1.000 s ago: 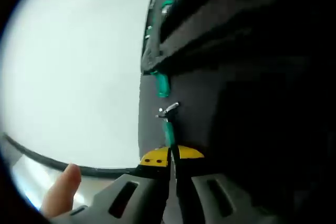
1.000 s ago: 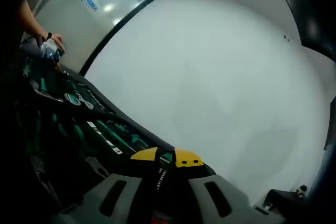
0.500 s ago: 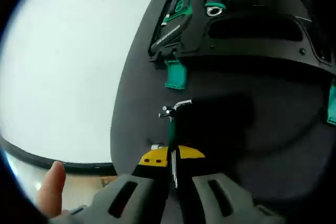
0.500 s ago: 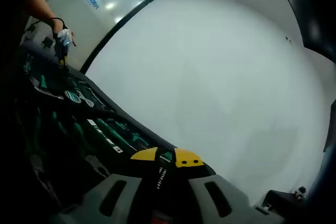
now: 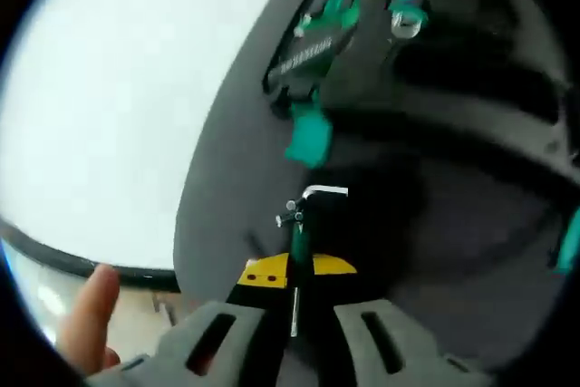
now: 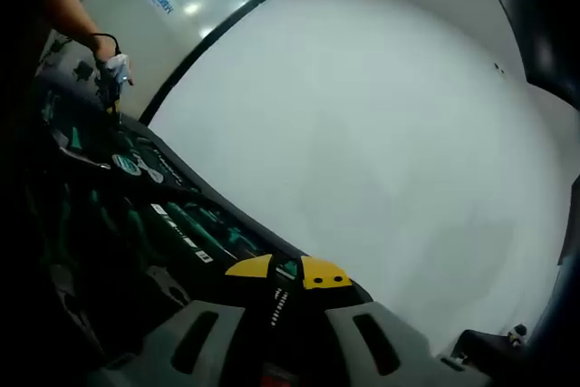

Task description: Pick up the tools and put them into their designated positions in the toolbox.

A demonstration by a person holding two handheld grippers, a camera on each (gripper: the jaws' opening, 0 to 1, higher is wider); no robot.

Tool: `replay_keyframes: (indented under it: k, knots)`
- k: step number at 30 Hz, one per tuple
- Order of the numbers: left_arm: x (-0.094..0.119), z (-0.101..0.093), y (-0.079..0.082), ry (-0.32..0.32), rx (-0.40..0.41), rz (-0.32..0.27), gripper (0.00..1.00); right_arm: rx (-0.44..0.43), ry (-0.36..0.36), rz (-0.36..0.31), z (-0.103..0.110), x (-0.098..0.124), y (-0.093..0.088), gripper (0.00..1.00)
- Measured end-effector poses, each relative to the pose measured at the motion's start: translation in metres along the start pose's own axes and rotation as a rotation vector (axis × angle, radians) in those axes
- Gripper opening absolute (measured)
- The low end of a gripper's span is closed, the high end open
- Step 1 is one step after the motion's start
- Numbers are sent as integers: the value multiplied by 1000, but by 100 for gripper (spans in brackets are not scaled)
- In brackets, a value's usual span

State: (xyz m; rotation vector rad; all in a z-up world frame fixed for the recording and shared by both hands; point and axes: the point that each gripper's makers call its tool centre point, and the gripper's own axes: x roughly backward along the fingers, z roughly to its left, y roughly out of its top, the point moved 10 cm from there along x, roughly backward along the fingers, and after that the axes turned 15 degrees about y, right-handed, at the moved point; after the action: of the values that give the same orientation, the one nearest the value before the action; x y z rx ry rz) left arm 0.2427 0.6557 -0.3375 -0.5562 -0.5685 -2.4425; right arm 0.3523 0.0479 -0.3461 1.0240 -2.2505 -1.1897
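Here, in the left gripper view, the left gripper (image 5: 300, 269) had its two yellow-tipped jaws pressed together on one set of hex keys (image 5: 299, 233) — a thin green-and-silver stem rising between them, with bent silver ends at its top. The set hung over the dark, bare part of the open toolbox (image 5: 227, 197), well short of the tool slots. Further up in that view, one black bit holder (image 5: 308, 47) with white lettering lay in the tray, and just beside it stood one green-handled driver (image 5: 405, 2) with a silver collar. One green latch (image 5: 309, 140) jutted from the tray's edge, blurred; another green tab (image 5: 568, 240) sat at the far right. A single finger (image 5: 87, 316) of the person showed low on the left, over the white table (image 5: 118, 106).

In the right gripper view, the right gripper (image 6: 288, 272) also had its two yellow-tipped jaws closed, with something small, green and white nipped between them — what it was could not be told. It sat at the toolbox's near edge, where rows of green-handled tools (image 6: 195, 228) lay in their slots. Far off, the other hand (image 6: 113, 70) hovered over the box.
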Motion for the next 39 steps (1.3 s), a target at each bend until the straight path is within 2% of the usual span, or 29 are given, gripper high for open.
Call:
replay_keyframes:
  k: [3, 4, 6, 7, 8, 9, 11, 12, 14, 18, 19, 20, 22, 23, 25, 26, 27, 28, 30, 33, 34, 35, 36, 37, 38, 39]
  knots:
    - [36, -4, 19, 34, 3, -21, 2, 4, 4, 1, 1, -1, 0, 8]
    - [40, -4, 22, 47, 6, -25, 2, 3, 4, 0, 0, -1, 0, 8]
    - [63, -5, 41, 120, 7, -74, 2, -1, 2, -5, 0, 0, 1, 8]
    - [81, -14, 58, 156, -27, -113, 2, -4, 0, -7, 0, 1, 1, 8]
    - [90, -20, 69, 164, -69, -142, 2, -7, -2, -10, 0, 1, 2, 8]
    - [103, -31, 86, 167, -114, -182, 2, -10, -4, -12, -1, 2, 2, 8]
    - [116, -47, 107, 168, -149, -239, 2, -13, -5, -14, -1, 2, 2, 8]
    - [122, -58, 119, 155, -182, -274, 2, -13, -5, -15, -1, 3, 2, 8]
    - [133, -78, 136, 118, -212, -304, 2, -12, -2, -15, 0, 4, 2, 8]
    - [140, -107, 152, 76, -271, -304, 2, -10, 7, -18, 1, 5, 2, 8]
    - [137, -110, 152, 73, -274, -307, 2, -11, 8, -19, 1, 5, 2, 8]
    - [135, -117, 151, 61, -318, -313, 3, -12, 8, -21, 1, 5, 2, 8]
    - [133, -124, 146, 60, -313, -311, 6, -16, 9, -22, 1, 6, 2, 8]
    - [136, -125, 147, 85, -374, -337, 6, -19, 9, -24, 1, 6, 2, 8]
    - [145, -128, 146, 72, -346, -324, 7, -20, 13, -26, 1, 6, 2, 8]
    - [151, -129, 145, 38, -287, -327, 10, -18, 15, -24, 1, 6, 2, 8]
    - [160, -129, 145, -8, -222, -354, 17, -15, 17, -23, 1, 5, 2, 8]
    - [167, -128, 145, -19, -177, -387, 25, -14, 17, -23, 1, 5, 2, 8]
    - [180, -121, 141, 34, -128, -456, 22, -11, 15, -24, 1, 6, 2, 8]
    - [179, -112, 127, 134, 123, -513, 14, -22, 11, -34, 1, 7, 4, 8]
    - [175, -109, 121, 152, 284, -571, 10, -26, 9, -36, 1, 8, 4, 8]
    - [171, -108, 117, 168, 388, -617, 10, -27, 9, -34, 1, 8, 4, 8]
    - [163, -105, 111, 200, 559, -658, 9, -23, 11, -29, 1, 8, 4, 8]
    - [159, -106, 108, 184, 666, -674, 5, -16, 13, -22, 2, 8, 4, 8]
    - [157, -112, 110, 109, 782, -693, 0, -2, 18, -8, 4, 7, 3, 8]
    - [154, -116, 111, 81, 786, -693, 0, 8, 21, 1, 5, 6, 3, 8]
